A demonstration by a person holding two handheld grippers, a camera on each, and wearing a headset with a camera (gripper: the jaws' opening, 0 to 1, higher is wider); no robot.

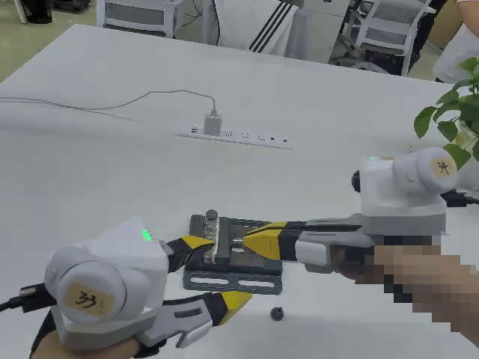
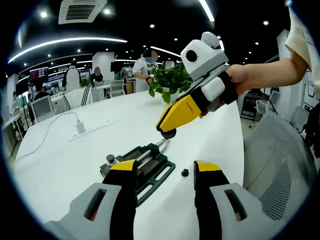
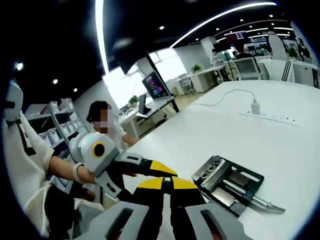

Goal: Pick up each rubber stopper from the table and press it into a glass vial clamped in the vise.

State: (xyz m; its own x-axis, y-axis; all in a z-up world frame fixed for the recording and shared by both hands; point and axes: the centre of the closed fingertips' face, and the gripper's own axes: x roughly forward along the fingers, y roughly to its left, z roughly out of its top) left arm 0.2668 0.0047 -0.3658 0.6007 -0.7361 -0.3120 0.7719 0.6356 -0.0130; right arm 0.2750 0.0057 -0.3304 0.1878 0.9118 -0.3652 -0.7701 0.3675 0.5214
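Note:
A small dark vise [image 1: 232, 278] [image 2: 150, 172] [image 3: 250, 177] sits on the white table. Clamped upright at its left end is a glass vial [image 1: 212, 233] [image 2: 110, 162] [image 3: 214, 162] with a dark stopper on top. One loose black rubber stopper [image 1: 277, 313] [image 2: 185, 172] lies on the table just right of the vise's near edge. My left gripper [image 1: 217, 271] [image 2: 165, 167] is open, its jaws on either side of the vise's near left part. Coming in from the right, my right gripper [image 1: 247, 241] [image 2: 167, 131] [image 3: 167, 181] is shut, with its tips over the vise screw, right of the vial.
A white power strip [image 1: 239, 136] with a plugged charger and cable lies farther back on the table. A green plant [image 1: 456, 120] stands at the right edge. Chairs and a seated person line the far side. People and desks fill the room behind.

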